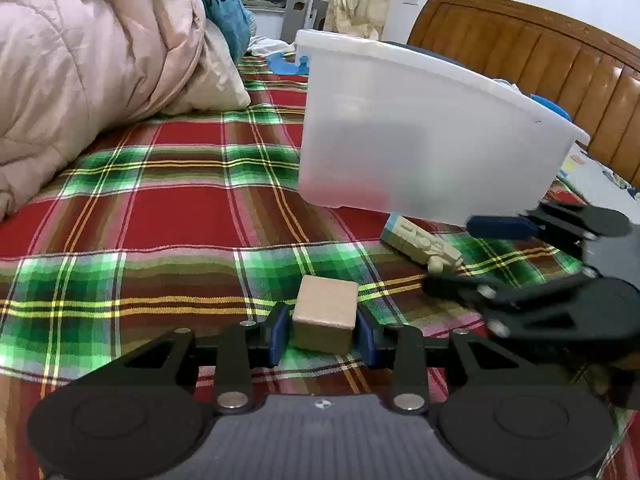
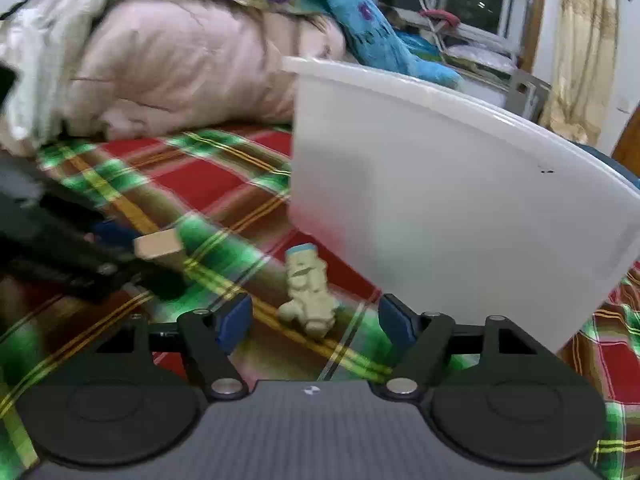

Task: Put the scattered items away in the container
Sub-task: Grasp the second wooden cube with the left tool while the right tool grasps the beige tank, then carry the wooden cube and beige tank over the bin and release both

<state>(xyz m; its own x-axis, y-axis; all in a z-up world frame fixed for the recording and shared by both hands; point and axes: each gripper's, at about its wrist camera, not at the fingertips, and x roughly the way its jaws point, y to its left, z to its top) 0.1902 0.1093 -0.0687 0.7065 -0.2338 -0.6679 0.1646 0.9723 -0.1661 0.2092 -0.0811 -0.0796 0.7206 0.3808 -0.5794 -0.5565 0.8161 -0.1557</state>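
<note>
My left gripper [image 1: 324, 330] is shut on a plain wooden cube [image 1: 326, 322], low over the plaid bedspread; the cube also shows in the right wrist view [image 2: 158, 245]. A beige toy figure with a blue end [image 1: 424, 245] lies on the bed beside the white plastic container [image 1: 420, 136]. My right gripper [image 2: 316, 322] is open, its blue pads either side of the figure [image 2: 308, 294], near the container wall [image 2: 460, 208]. The right gripper also shows in the left wrist view [image 1: 460, 254], open around the figure.
A red and green plaid bedspread [image 1: 160, 208] covers the bed. A rolled pink quilt [image 1: 92, 68] lies at the left. A wooden headboard [image 1: 532, 44] stands behind the container. Faint red items show through the container's wall.
</note>
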